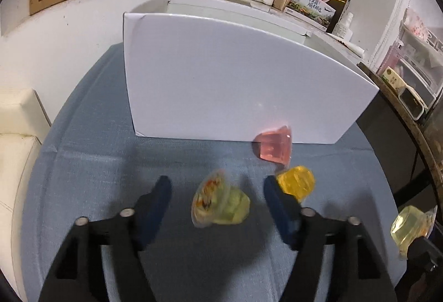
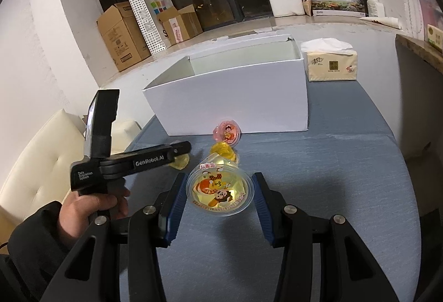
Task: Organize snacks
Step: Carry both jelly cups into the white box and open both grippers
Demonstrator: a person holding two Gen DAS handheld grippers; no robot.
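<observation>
Closest to the right gripper (image 2: 218, 202), a pale yellow jelly cup (image 2: 220, 190) sits between its blue pads, foil lid with a cartoon print facing the camera. The jaws stand about as wide as the lid's rim, and I cannot tell whether they press on it; in the left wrist view the same cup (image 1: 409, 227) appears off the cloth at the far right edge, so it looks held.

The left gripper (image 1: 217, 188) hangs wide open over the blue tablecloth (image 1: 83, 163), with a greenish-yellow jelly cup (image 1: 218, 202) lying on its side between its fingers, apparently untouched. Just beyond its right fingertip lies an orange jelly cup (image 1: 296, 183), touching or nearly so. Further ahead a pink jelly cup (image 1: 274, 145) rests against the front wall of the white cardboard box (image 1: 221, 80), which is open-topped. Beyond the box, to the right, stands a tissue pack (image 2: 332, 65).

Risks, as I judge them: the slick tapered cup could squirt out of the right gripper's hold on its thin rim. If the left gripper closes now, its right finger may knock the orange cup away. The tall box wall could catch a cup carried too low.
</observation>
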